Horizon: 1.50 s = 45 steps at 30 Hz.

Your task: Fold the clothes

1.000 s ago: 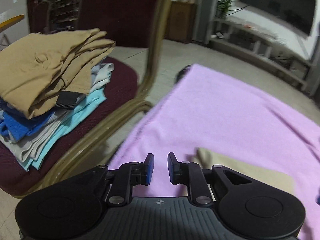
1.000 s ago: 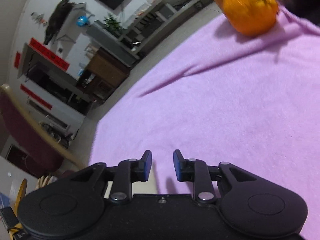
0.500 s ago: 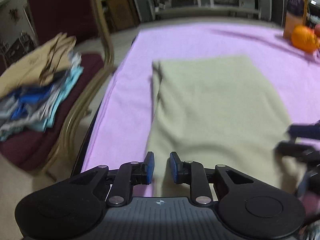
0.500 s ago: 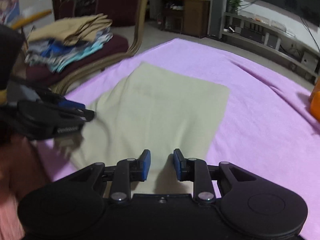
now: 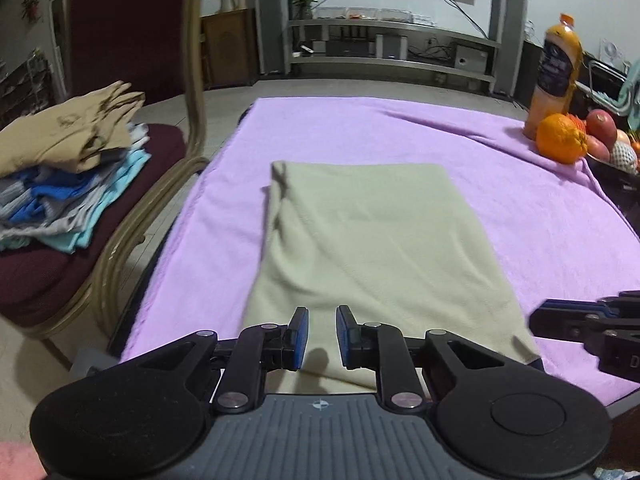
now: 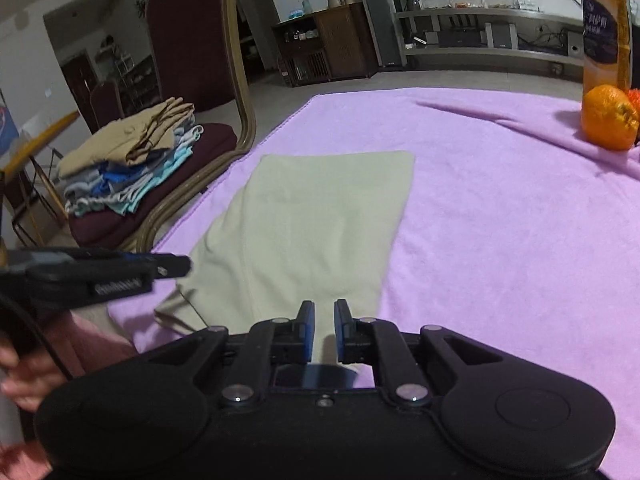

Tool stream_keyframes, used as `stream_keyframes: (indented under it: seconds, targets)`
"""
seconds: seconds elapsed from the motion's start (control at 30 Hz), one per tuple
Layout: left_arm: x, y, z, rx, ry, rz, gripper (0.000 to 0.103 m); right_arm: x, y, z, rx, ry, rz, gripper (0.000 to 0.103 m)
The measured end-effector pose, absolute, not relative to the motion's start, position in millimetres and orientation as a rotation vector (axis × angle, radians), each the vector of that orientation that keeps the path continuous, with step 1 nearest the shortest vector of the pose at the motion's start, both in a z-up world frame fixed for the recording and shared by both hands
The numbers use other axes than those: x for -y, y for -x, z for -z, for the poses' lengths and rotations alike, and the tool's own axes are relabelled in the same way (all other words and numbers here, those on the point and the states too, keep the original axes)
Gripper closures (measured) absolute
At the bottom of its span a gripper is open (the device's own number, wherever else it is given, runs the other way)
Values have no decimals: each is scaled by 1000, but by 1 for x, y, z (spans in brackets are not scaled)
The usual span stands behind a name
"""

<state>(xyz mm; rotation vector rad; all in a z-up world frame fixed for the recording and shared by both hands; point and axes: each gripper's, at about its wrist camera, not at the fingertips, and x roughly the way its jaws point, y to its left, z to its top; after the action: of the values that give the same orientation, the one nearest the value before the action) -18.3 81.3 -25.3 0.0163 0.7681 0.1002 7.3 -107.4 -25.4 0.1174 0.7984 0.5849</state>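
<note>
Spread flat and lengthwise on the purple cover [image 5: 520, 200] over the bench: the beige garment [image 5: 360, 240], already narrowed into a long panel, with the near short edge at the bench's front and the far edge towards the middle. Rumpled along the left side, with a loose tuck by the far left corner, so likely in need of smoothing before any further fold. Poised over the near edge towards its left end: the left claw [image 5: 322, 334], with a narrow gap between the blue pads, closing, cloth visible below the gap but none visibly pinched. Over the same edge towards the right end: the right claw [image 6: 324, 330], likewise almost together and closing, with no cloth seen gripped. Set one to each end of the near hem, probably to take both ends at once and carry them over to the far edge, halving the panel. Kept on the dark red chair [image 5: 32, 280] just beside the bench's left side: a stack of folded clothes [image 5: 68, 168], tan on top, blues and greys beneath, handy for receiving the finished piece. Pushed to the far right corner, well apart from the garment and out of the fold's path: an orange [image 5: 562, 139] and a juice bottle [image 5: 558, 60]. Judged about midway: lengthwise folding done, crosswise fold not yet made.
</note>
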Motion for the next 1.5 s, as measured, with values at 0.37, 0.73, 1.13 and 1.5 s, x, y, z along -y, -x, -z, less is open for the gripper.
stream_keyframes:
  seconds: [0.37, 0.73, 1.13, 1.5]
  targets:
    - [-74, -1, 51, -857, -36, -86, 86, 74, -22, 58, -880, -54, -639, 92]
    - [-96, 44, 51, -1044, 27, -44, 86, 106, 4, 46, -1000, -74, -675, 78]
    - [-177, 11, -10, -873, 232, -144, 57, 165, -38, 32, -912, -536, -585, 57]
    - [-232, -43, 37, -1004, 556, -90, 39, 171, -94, 74, -1016, -763, -483, 50]
